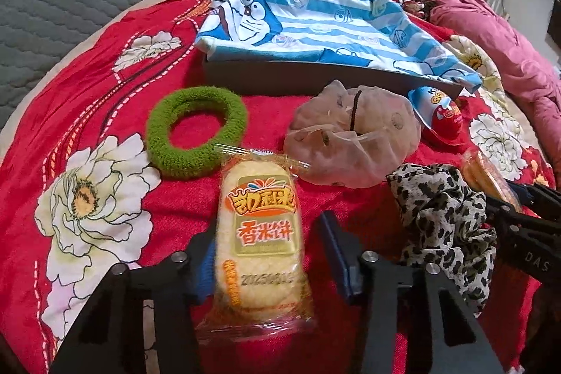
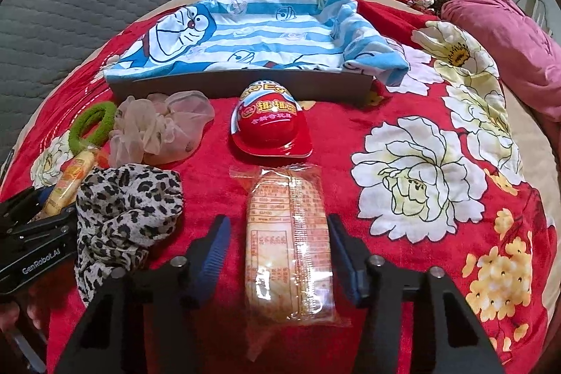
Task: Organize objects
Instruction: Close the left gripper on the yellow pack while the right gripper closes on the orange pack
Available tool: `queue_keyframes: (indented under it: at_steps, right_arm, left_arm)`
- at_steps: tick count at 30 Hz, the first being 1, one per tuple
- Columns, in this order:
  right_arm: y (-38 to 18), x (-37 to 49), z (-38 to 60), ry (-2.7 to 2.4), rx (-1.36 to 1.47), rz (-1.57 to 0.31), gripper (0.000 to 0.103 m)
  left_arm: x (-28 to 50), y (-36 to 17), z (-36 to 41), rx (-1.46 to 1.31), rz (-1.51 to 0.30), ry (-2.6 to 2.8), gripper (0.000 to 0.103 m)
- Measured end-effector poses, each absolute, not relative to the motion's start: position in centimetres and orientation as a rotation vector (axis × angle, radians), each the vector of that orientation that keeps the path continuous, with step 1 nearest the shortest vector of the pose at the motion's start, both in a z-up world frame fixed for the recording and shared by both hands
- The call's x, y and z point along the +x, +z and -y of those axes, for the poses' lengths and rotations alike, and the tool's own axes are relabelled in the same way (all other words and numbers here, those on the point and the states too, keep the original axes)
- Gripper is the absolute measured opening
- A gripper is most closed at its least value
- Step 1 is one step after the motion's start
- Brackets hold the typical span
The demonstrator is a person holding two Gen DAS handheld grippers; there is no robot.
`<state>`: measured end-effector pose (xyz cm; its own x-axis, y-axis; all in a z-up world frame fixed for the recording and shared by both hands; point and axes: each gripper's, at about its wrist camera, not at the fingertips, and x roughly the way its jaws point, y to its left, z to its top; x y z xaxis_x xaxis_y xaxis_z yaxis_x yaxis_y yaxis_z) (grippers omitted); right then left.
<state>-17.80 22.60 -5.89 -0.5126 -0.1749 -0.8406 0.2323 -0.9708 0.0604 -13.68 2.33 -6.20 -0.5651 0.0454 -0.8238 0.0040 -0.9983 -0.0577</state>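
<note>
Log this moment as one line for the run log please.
left tool open around rice cracker pack | right tool open around second cracker pack | both packs on red blanket

Red floral blanket (image 2: 350, 114), dark box (image 2: 245, 83), three scrunchies, toy egg (image 2: 271, 125), two rice-cracker packs

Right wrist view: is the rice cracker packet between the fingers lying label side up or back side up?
Back side up: the clear-wrapped rice cracker packet shows its printed table and seam, not the orange logo.
</note>
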Motion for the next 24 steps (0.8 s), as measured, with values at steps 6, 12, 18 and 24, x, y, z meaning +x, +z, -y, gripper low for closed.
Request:
queue_keyframes:
  at_steps: [6,12,18,24]
  right_arm:
    - [-5.6,-17.7,-22.3,-2.524,1.396,-0.098,0.04]
    - [-5.3,-17.4,-22.1,-2.519,1.39,-0.086,0.04]
    - [-5.1,-17.0,-22.1,-2.516,1.386,-0.068,0.04]
    - [-4.9,-16.8,-22.1,-2.517,1.386,-0.068,0.04]
  left_arm:
    - [-13.7,-6.1,-2.3,-1.468,0.092,2.744,0.042]
    - [-13.7,-6.1,-2.1,-1.474,0.116,2.711,0.041]
    - [-13.3,-6.1,-2.3,-1.459,0.107,2.698,0.04]
    - [-13.0,-6.1,-2.1,-1.439,0.125,2.698,0.039]
